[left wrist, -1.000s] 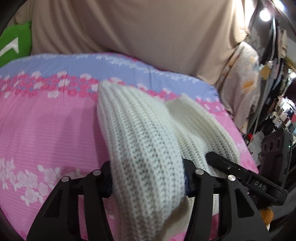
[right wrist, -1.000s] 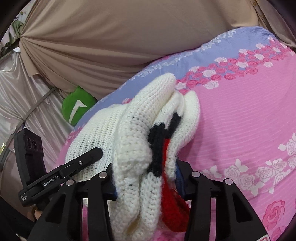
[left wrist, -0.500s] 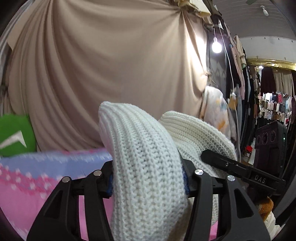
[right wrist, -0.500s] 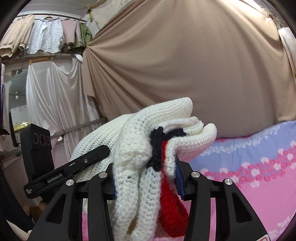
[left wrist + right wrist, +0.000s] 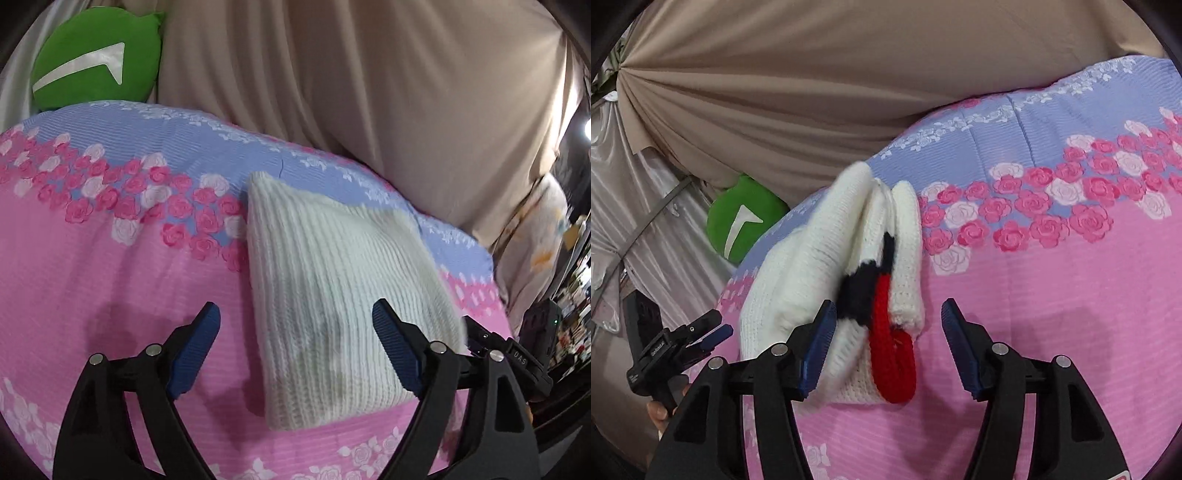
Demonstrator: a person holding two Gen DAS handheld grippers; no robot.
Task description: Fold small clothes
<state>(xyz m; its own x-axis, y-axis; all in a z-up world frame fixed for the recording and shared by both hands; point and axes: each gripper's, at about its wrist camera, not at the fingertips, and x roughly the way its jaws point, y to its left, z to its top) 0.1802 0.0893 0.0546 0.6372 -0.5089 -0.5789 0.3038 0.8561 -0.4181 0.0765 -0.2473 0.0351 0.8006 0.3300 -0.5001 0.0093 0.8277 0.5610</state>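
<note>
White knit garment [image 5: 332, 295] folded flat on the pink floral sheet [image 5: 110, 288], near edge between the released left gripper [image 5: 295, 350] fingers, right gripper [image 5: 886, 343] likewise spread, red-and-black trim possibly a collar, green cushion [image 5: 96, 55] far left.

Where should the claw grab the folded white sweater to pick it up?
Probably the near edge of the sweater, where the folded layers stack and the red and black trim shows. Come in low from the near side with the right claw, open, one finger under and one on top, so all layers lift together.
</note>
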